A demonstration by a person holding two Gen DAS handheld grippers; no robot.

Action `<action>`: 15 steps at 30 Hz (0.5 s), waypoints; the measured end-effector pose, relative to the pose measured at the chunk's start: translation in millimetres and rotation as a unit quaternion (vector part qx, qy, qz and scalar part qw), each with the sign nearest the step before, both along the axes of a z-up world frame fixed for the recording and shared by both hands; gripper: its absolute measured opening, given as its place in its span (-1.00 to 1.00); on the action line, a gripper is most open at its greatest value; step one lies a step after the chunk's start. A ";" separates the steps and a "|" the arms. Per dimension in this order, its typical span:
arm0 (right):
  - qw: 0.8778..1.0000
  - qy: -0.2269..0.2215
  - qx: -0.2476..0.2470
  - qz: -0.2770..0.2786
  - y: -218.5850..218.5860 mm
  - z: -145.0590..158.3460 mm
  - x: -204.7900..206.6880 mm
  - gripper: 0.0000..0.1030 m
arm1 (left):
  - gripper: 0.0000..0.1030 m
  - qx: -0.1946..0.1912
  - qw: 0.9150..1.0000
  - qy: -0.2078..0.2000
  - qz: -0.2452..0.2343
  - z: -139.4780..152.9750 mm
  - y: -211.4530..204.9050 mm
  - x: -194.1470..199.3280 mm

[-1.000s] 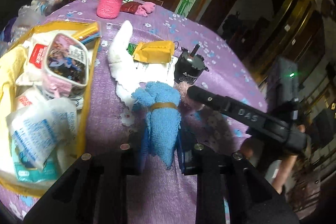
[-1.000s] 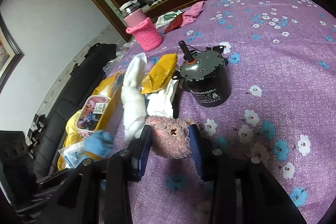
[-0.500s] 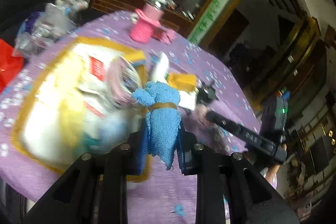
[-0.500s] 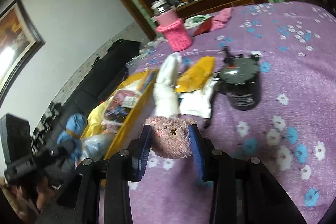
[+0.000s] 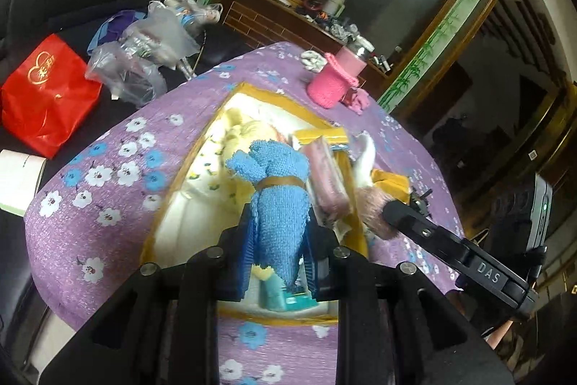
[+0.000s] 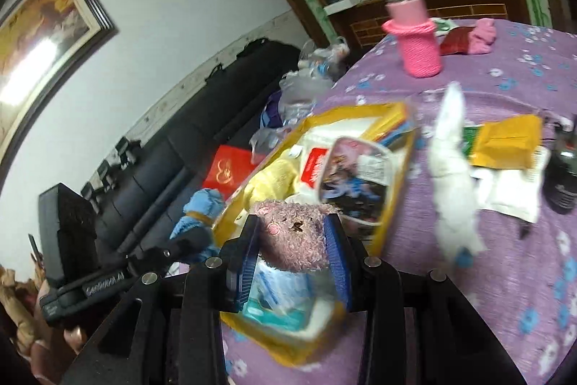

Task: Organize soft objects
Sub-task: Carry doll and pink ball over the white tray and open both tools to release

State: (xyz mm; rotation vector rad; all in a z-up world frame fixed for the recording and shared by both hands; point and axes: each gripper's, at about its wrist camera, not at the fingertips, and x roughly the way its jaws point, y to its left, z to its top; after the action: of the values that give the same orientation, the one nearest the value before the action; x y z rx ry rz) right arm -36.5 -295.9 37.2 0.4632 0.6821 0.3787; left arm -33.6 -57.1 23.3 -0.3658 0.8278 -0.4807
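left gripper is clamping a blue towel bundle, tied with a brown band, jaws closed against its lower end. it is hanging over the yellow-rimmed tray. right gripper is pinching a pink plush toy between its blue pads, over the tray's near end. tray is sitting on the purple floral tablecloth, already crowded with a pink pouch, yellow cloth and packets. white plush, yellow packet, black motor and pink knitted bottle are lying beside it.
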 end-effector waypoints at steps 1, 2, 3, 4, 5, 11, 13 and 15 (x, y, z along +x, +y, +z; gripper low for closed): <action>1.000 0.002 0.000 0.002 5.9 -1.8 5.0 -0.29 | -0.60 0.003 1.000 0.002 0.000 -3.7 0.3 2.1; 1.000 0.001 -0.001 0.003 9.7 -2.4 9.5 -0.30 | -0.60 0.006 1.000 0.004 0.003 -5.3 2.4 2.6; 1.000 0.000 -0.011 0.000 16.4 -3.2 14.2 -0.30 | -0.60 0.009 1.000 0.006 0.005 -7.6 3.1 4.0; 1.000 -0.001 -0.022 -0.005 21.4 -4.7 19.3 -0.29 | -0.60 0.013 1.000 0.008 0.006 -10.1 2.7 6.2; 0.999 -0.002 -0.031 -0.009 25.4 -6.1 22.5 -0.29 | -0.60 0.018 1.000 0.010 0.008 -12.5 1.3 8.0; 0.998 -0.013 -0.063 -0.006 43.4 -10.7 25.6 -0.29 | -0.60 0.041 0.999 0.020 0.009 -22.4 -5.8 11.3; 0.997 -0.019 -0.076 -0.005 50.1 -13.0 23.6 -0.28 | -0.59 0.050 0.998 0.021 0.010 -25.0 -7.5 11.5; 0.996 -0.018 -0.083 -0.002 53.8 -15.3 23.5 -0.21 | -0.59 0.057 0.998 0.020 0.014 -26.2 -8.9 11.7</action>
State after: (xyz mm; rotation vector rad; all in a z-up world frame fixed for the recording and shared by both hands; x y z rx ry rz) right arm -13.0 -242.1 22.0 0.2987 0.6712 0.3228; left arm -21.9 -66.0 -3.0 -0.2816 0.8838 -0.3994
